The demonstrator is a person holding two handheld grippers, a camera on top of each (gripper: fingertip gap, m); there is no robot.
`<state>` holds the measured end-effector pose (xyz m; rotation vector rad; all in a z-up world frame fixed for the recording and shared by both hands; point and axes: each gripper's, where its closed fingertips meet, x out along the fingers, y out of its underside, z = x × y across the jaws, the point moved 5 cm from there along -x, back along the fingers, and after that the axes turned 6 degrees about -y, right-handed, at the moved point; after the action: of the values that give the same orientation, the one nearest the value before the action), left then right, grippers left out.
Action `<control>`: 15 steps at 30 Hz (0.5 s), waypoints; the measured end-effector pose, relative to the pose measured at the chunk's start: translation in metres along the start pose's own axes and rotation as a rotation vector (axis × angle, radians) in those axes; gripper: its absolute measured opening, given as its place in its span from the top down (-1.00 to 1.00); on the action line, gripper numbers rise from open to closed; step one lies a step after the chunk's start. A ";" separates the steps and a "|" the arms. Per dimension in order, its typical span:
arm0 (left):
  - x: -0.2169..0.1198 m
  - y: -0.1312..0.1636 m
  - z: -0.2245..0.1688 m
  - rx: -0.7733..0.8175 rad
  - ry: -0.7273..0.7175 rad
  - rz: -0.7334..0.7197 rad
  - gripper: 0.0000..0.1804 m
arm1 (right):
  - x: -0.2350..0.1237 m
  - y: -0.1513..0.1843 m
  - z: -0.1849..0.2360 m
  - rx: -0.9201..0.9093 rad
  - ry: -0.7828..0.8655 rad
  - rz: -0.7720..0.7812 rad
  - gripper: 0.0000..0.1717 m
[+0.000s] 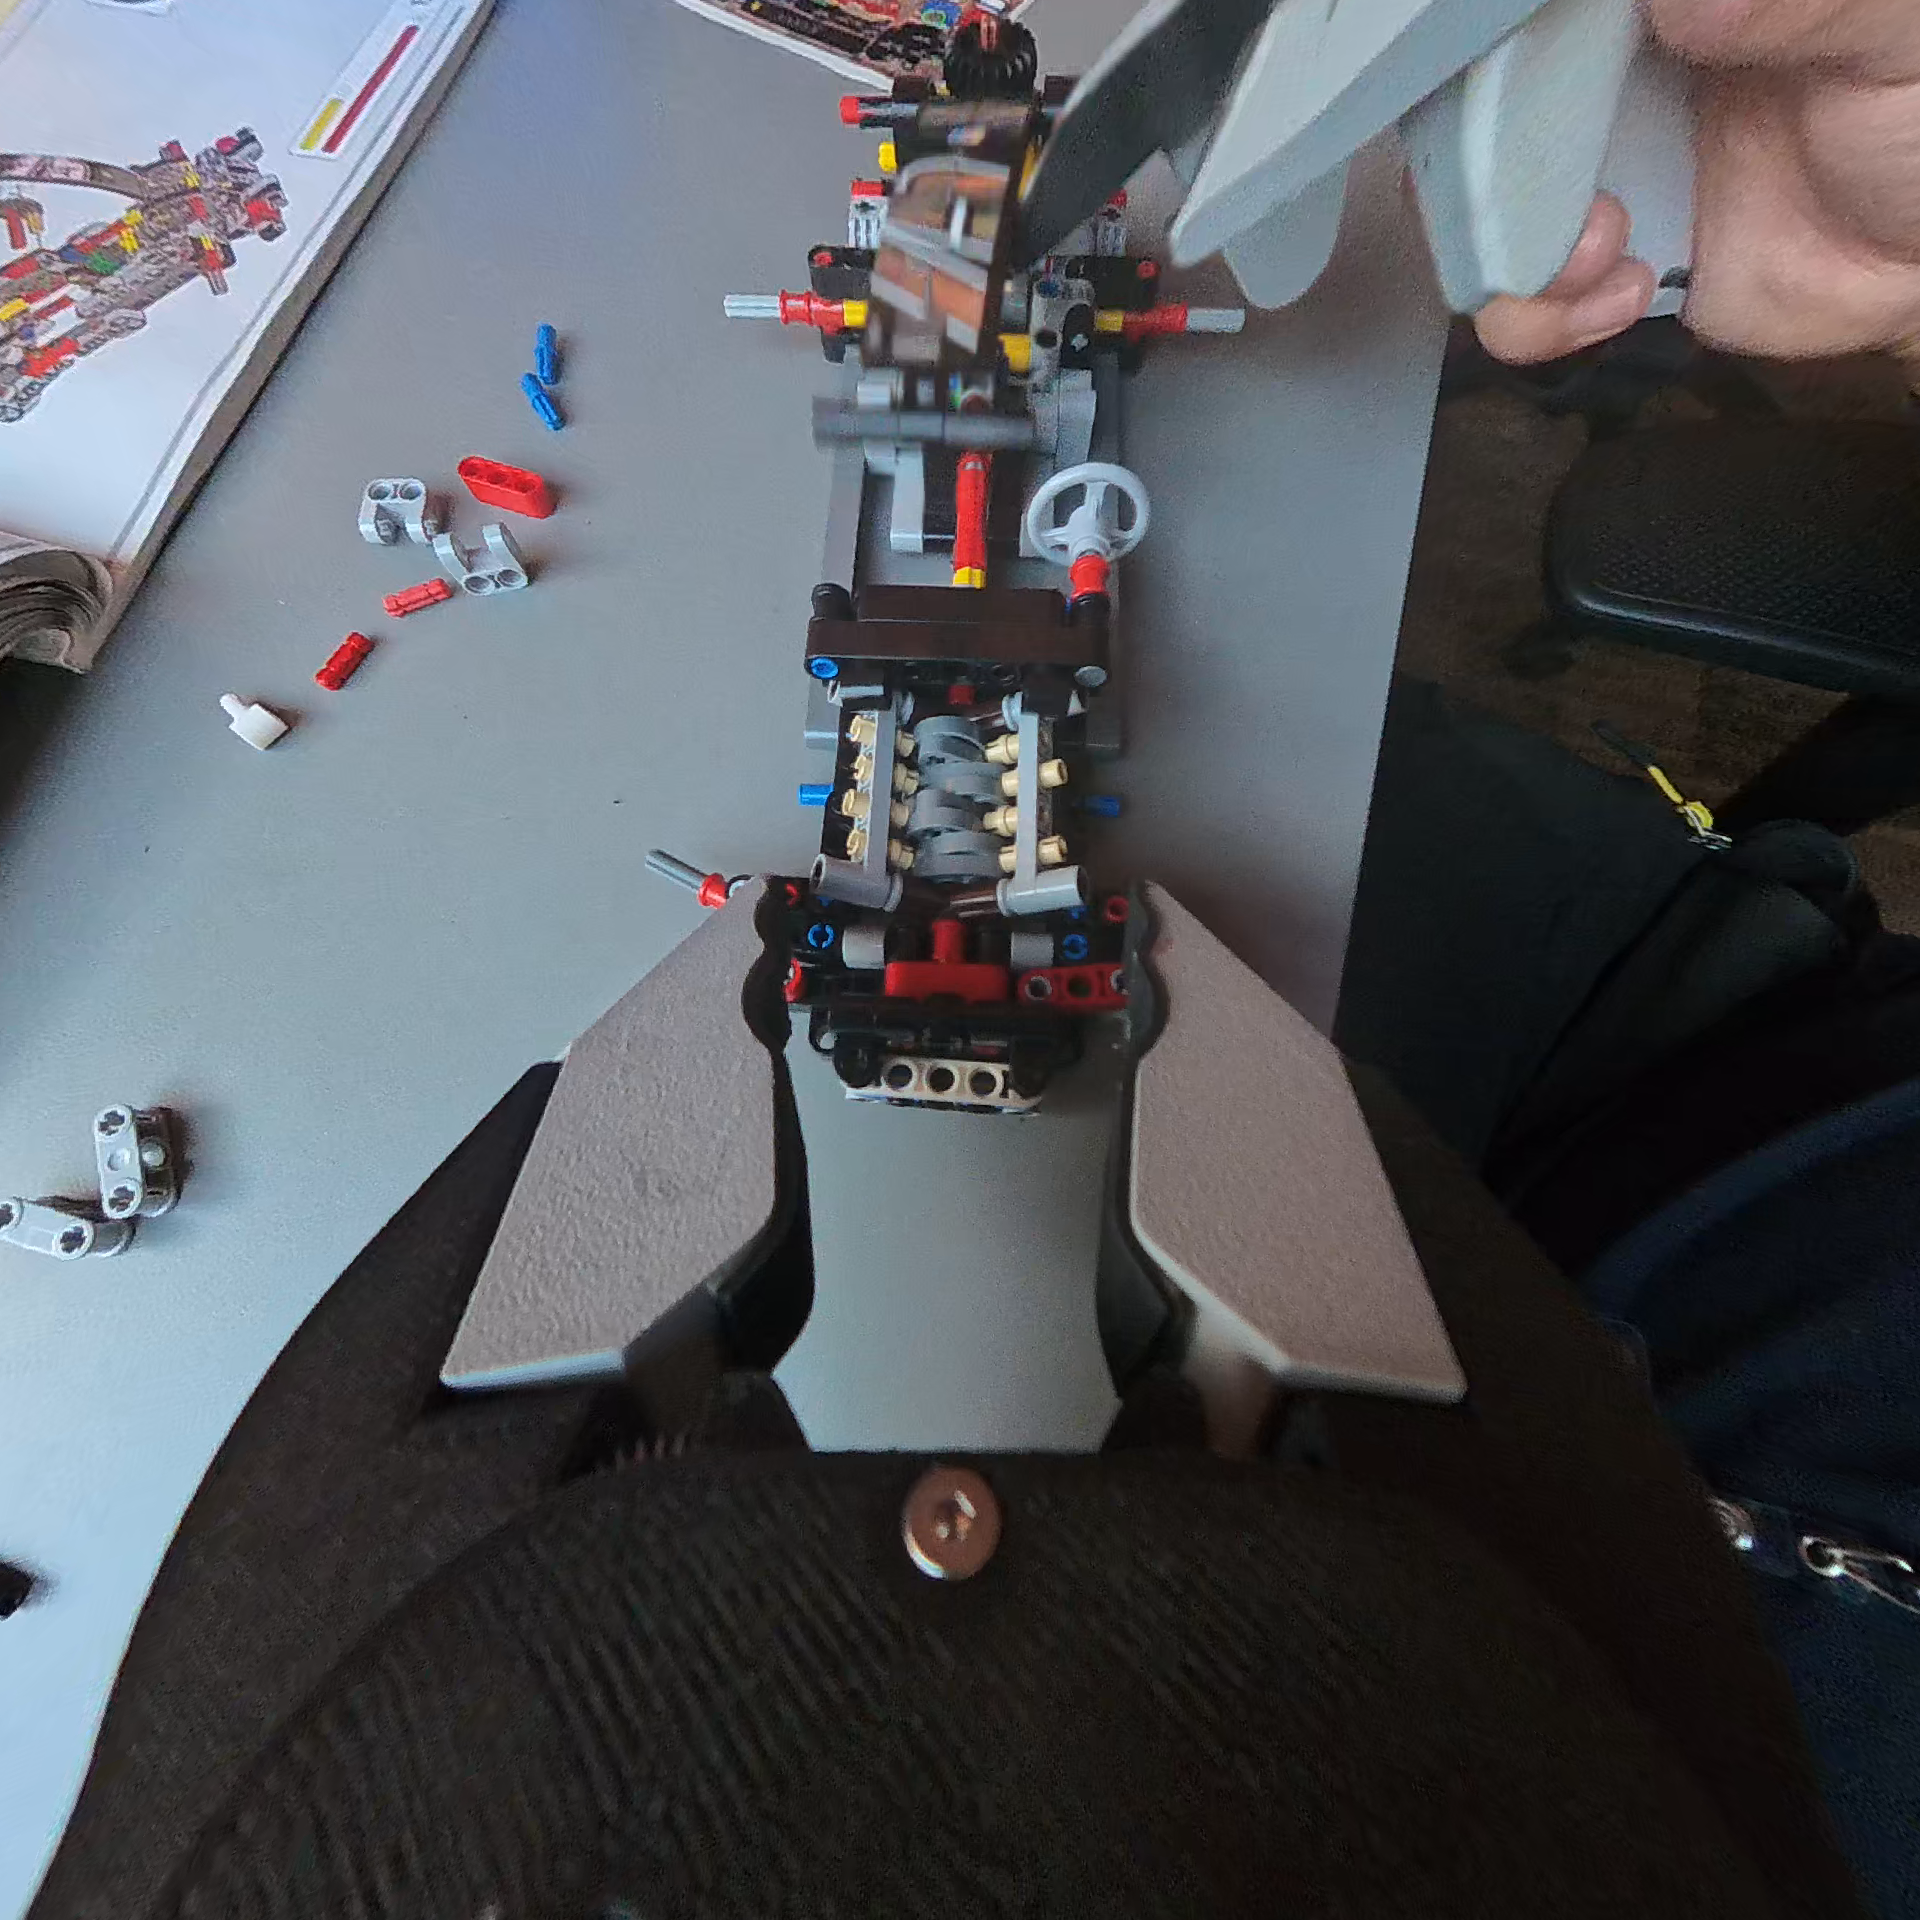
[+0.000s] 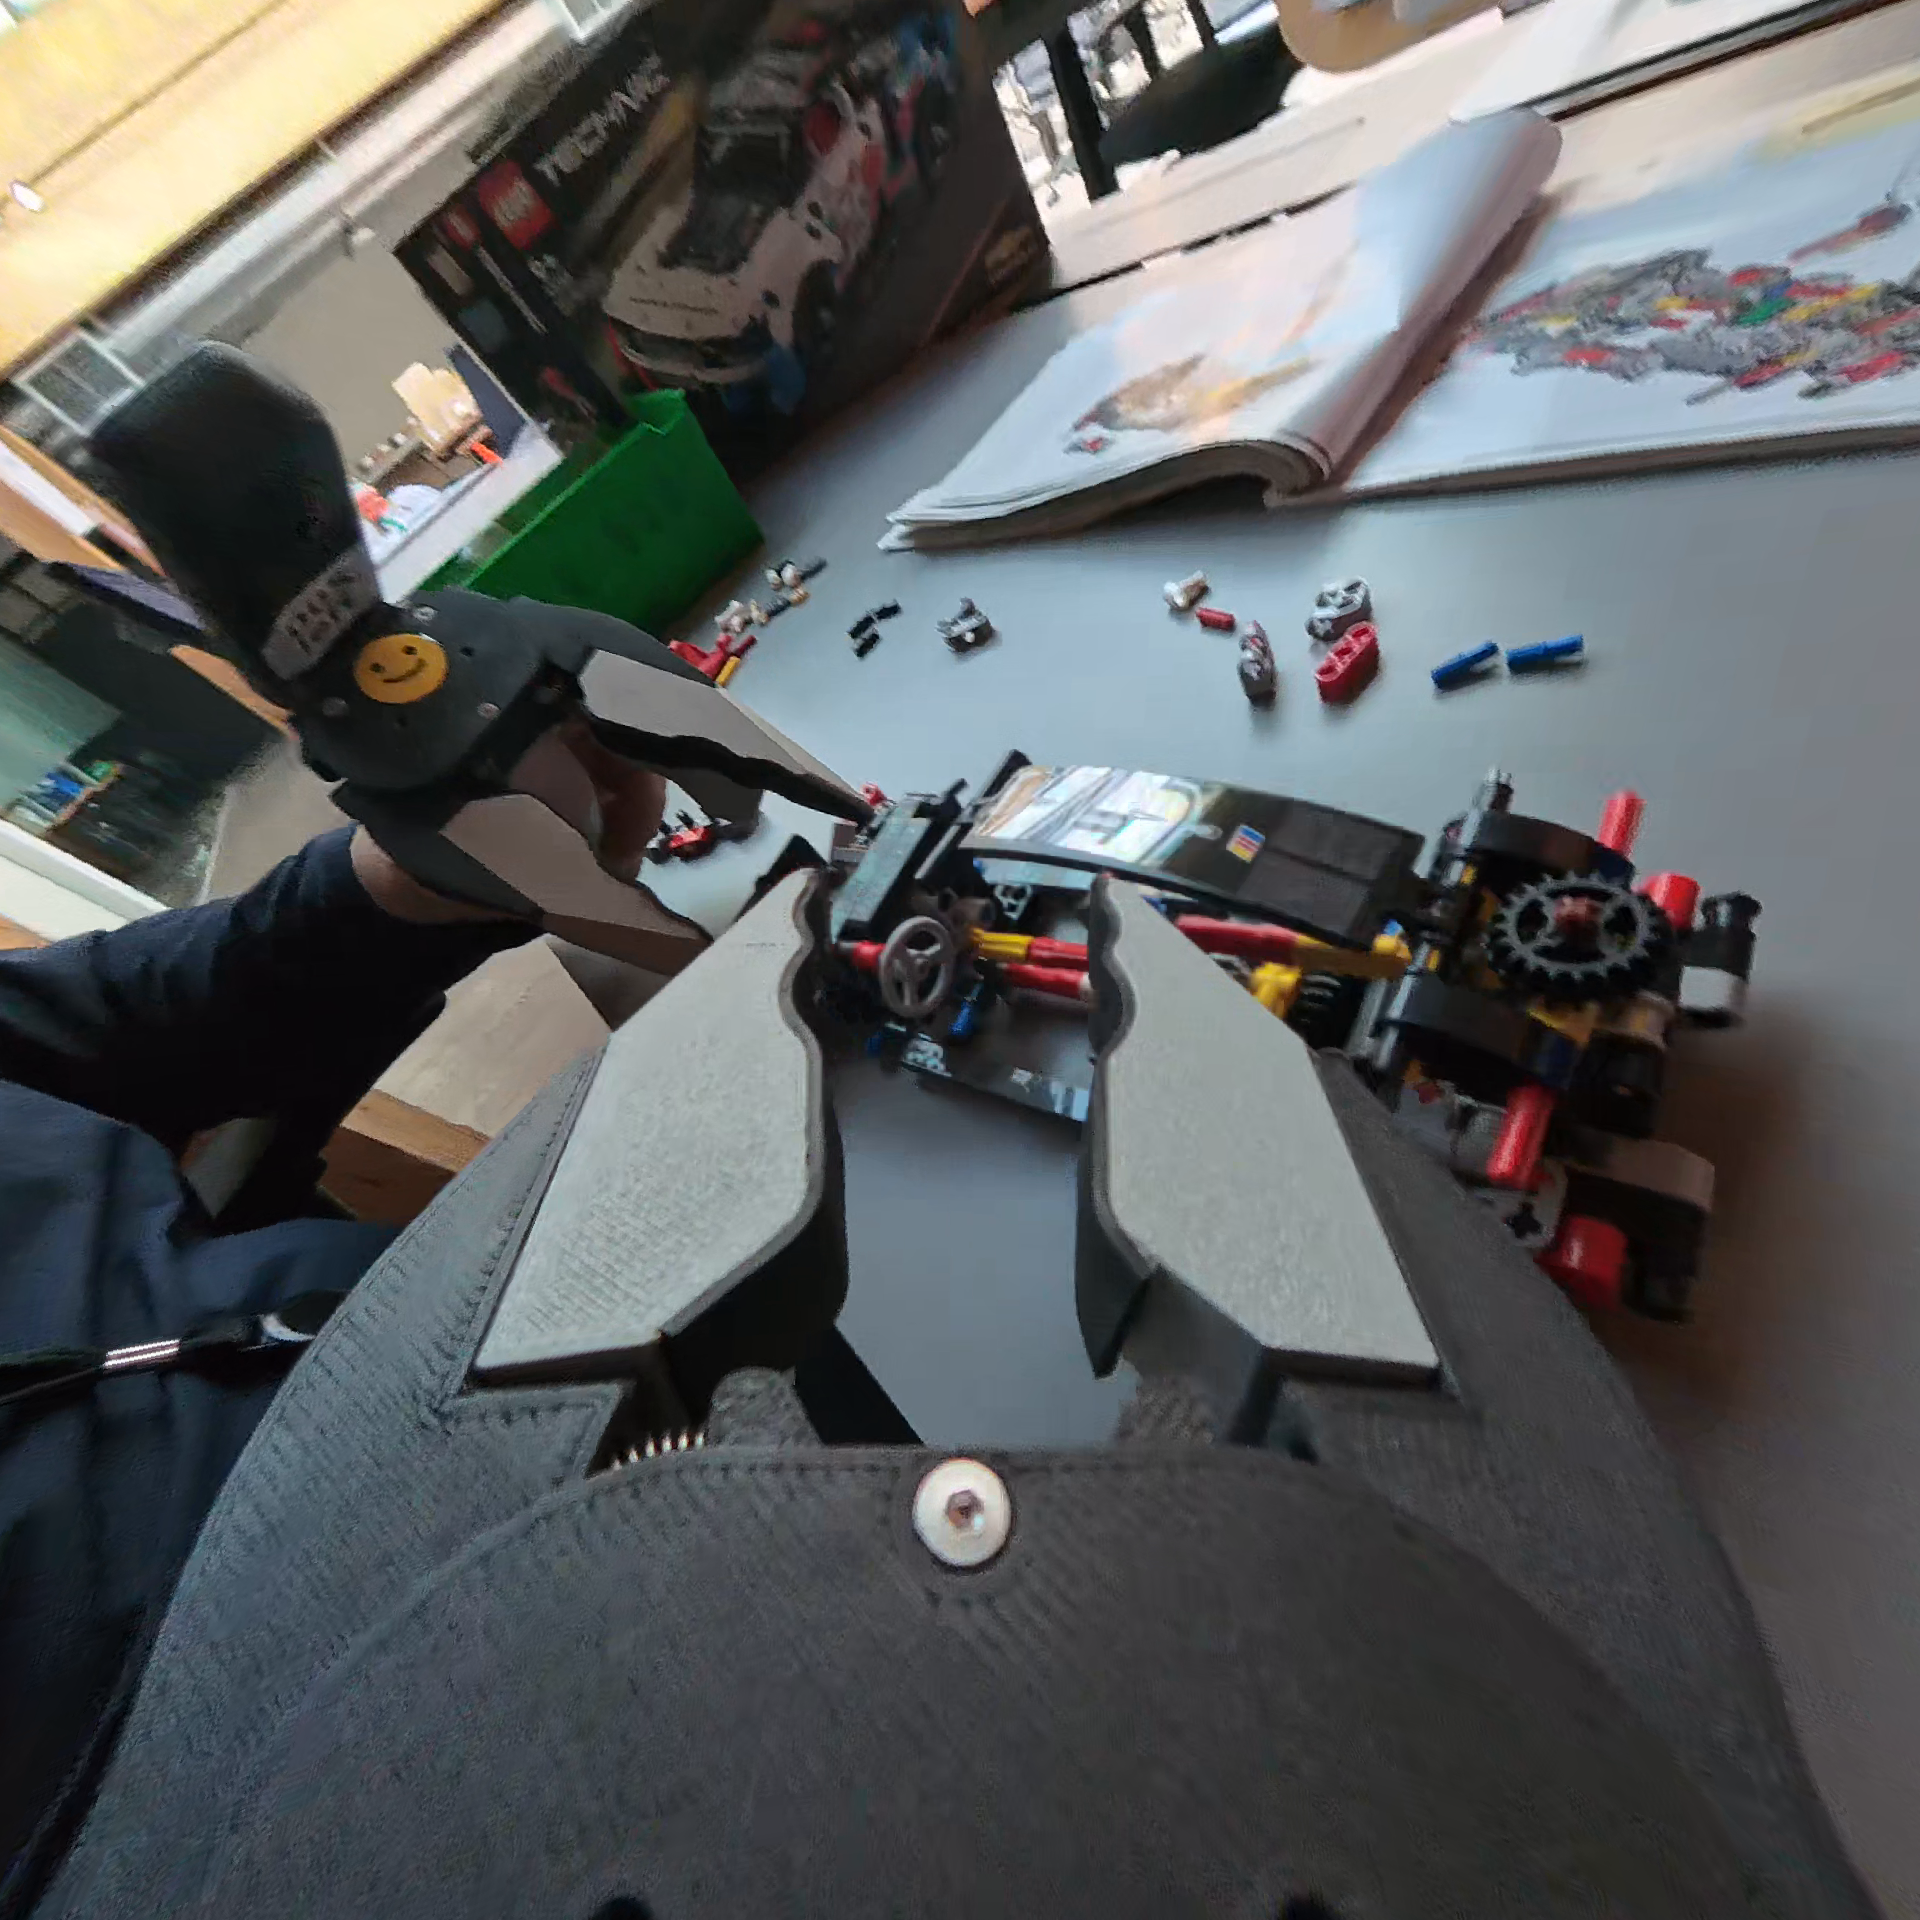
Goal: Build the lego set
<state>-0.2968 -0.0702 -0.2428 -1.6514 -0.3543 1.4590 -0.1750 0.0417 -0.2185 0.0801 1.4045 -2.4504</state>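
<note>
Left wrist view: jaws astride car chassis (image 1: 951,727).

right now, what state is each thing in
car: part-built, resting on table
left gripper: closed on car's end
right gripper: fingers apart astride car, grip unclear
steering wheel: mounted
manual: open
loose parts: scattered, unattached

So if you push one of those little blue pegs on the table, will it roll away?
Probably, a little. The two blue pegs look round and slim, lying loose on the smooth grey table, so a sideways nudge would likely roll them. They look small and plastic, so likely very light and stiff. A push along their length would more likely slide them.
</note>
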 end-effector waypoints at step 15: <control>-0.003 0.003 0.000 0.007 -0.007 -0.002 0.32 | 0.002 -0.002 -0.001 -0.087 0.032 0.015 0.49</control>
<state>-0.2985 -0.0740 -0.2426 -1.6403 -0.3546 1.4632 -0.1779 0.0434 -0.2175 0.1102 1.5165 -2.3830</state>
